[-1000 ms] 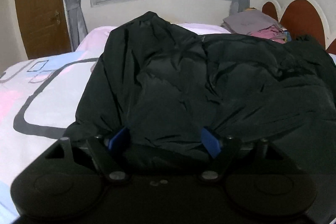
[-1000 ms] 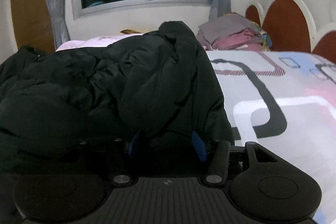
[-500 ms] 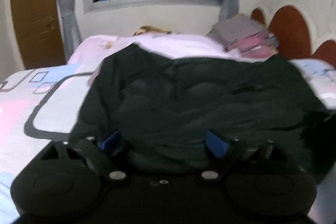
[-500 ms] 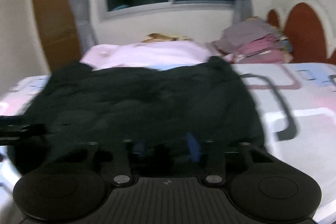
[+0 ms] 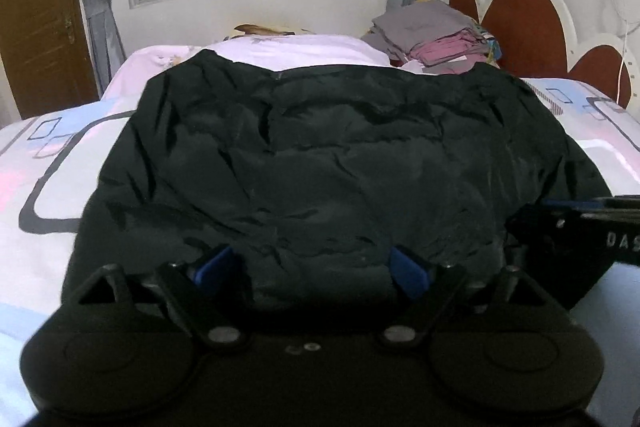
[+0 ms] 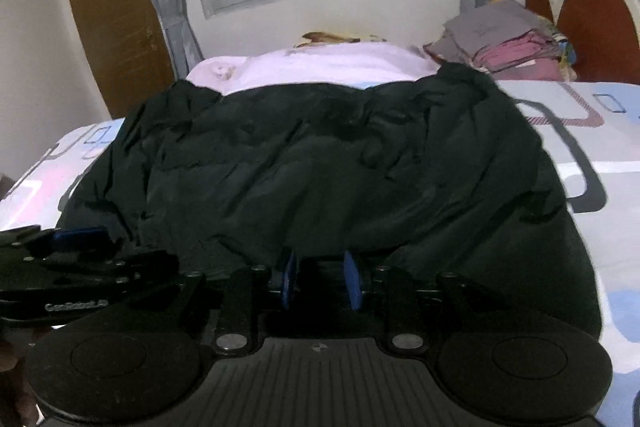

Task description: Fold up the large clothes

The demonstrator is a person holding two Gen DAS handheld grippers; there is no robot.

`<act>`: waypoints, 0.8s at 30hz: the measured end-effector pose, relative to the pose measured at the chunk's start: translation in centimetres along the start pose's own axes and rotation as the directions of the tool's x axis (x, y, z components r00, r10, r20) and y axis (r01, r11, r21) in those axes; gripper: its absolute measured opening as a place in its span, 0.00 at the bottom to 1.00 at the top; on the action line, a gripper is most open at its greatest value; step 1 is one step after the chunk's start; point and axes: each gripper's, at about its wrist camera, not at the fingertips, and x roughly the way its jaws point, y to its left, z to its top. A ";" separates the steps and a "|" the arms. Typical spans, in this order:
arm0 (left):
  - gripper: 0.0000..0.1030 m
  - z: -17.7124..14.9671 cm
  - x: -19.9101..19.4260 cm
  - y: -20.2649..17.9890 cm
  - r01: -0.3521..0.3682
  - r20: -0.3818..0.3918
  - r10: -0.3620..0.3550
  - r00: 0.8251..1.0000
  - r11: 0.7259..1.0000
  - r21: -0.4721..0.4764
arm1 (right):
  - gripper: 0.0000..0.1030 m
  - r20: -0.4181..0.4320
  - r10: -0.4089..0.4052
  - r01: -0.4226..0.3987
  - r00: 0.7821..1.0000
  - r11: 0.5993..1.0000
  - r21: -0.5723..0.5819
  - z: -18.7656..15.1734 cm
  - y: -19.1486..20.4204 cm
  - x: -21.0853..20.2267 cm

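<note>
A large black puffy jacket (image 5: 340, 163) (image 6: 320, 167) lies spread wide across the patterned bed sheet (image 5: 48, 167). My left gripper (image 5: 312, 267) is at the jacket's near edge, its blue pads (image 5: 216, 263) far apart, and the fabric bulges loosely between them. My right gripper (image 6: 320, 279) is at the same near edge further right. Its blue pads (image 6: 352, 279) stand close together with dark fabric pinched between them. Each gripper shows at the side of the other's view; the jacket's underside is hidden.
A stack of folded grey and pink clothes (image 5: 436, 39) (image 6: 508, 39) sits at the far right by the red headboard (image 5: 520, 27). A pink pillow (image 5: 300, 51) lies behind the jacket. A window, curtains and a wooden door (image 5: 36, 27) line the far wall.
The jacket went from a bunched heap to lying flat and wide. Both grippers drew back and up at its near edge. The right pads came closer together; the left pads spread slightly.
</note>
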 end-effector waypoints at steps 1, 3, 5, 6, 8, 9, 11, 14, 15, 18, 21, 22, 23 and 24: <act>0.83 -0.2 -0.3 0.2 -0.001 0.005 0.001 1.000 1.000 -0.009 | 0.26 0.005 0.002 -0.002 1.000 1.000 0.002 0.0 0.1 -0.4; 0.81 -0.6 -1.1 0.8 -0.002 0.004 0.002 1.000 0.999 -0.033 | 0.26 0.020 0.008 -0.008 1.000 1.000 0.001 0.0 0.5 -1.2; 0.81 -1.3 -2.2 1.9 -0.001 0.012 0.002 1.000 0.998 -0.069 | 0.26 0.034 0.012 -0.012 0.999 1.000 -0.003 0.0 1.1 -1.8; 0.81 -1.7 -2.6 2.6 -0.005 0.010 0.006 1.000 0.996 -0.090 | 0.18 0.040 0.020 -0.020 0.999 1.000 0.001 0.1 1.3 -2.1; 0.79 -2.7 -3.8 4.1 -0.020 0.016 0.023 1.000 0.989 -0.146 | 0.14 0.043 0.024 -0.024 0.999 1.000 0.007 0.0 1.8 -2.3; 0.77 -3.3 -4.5 5.0 -0.024 0.024 0.029 0.999 0.984 -0.179 | 0.14 0.046 0.028 -0.028 0.999 1.000 0.009 0.0 2.0 -2.4; 0.70 -4.8 -5.7 6.8 -0.021 0.034 0.031 0.999 0.965 -0.261 | 0.14 0.056 0.036 -0.037 0.998 0.999 0.013 -0.2 2.4 -2.6; 0.65 -6.8 -5.9 9.2 0.033 0.032 -0.022 0.999 0.904 -0.426 | 0.14 0.057 0.041 -0.041 0.998 0.999 0.010 -0.1 3.0 -2.2; 0.65 -7.4 -5.4 10.0 0.059 0.028 -0.052 0.998 0.871 -0.487 | 0.14 0.056 0.040 -0.041 0.998 0.999 0.014 0.0 3.1 -1.8; 0.67 -8.0 -3.3 12.0 0.136 0.077 -0.113 0.991 0.772 -0.621 | 0.14 0.055 0.042 -0.045 0.998 0.998 0.040 0.2 3.1 -0.5; 0.73 -8.1 -0.6 13.8 0.180 0.138 -0.116 0.984 0.669 -0.721 | 0.14 0.063 0.051 -0.055 0.997 0.996 0.069 0.5 3.0 0.3; 0.73 -8.2 0.3 14.3 0.182 0.143 -0.113 0.983 0.633 -0.753 | 0.14 0.067 0.051 -0.056 0.996 0.996 0.070 0.6 3.0 0.6; 0.75 -8.6 1.2 14.9 0.214 0.177 -0.122 0.977 0.581 -0.785 | 0.14 0.067 0.054 -0.059 0.996 0.996 0.071 0.7 3.1 0.9; 0.75 -8.7 1.7 15.2 0.234 0.203 -0.118 0.972 0.554 -0.799 | 0.14 0.068 0.056 -0.061 0.996 0.995 0.074 0.8 3.1 1.2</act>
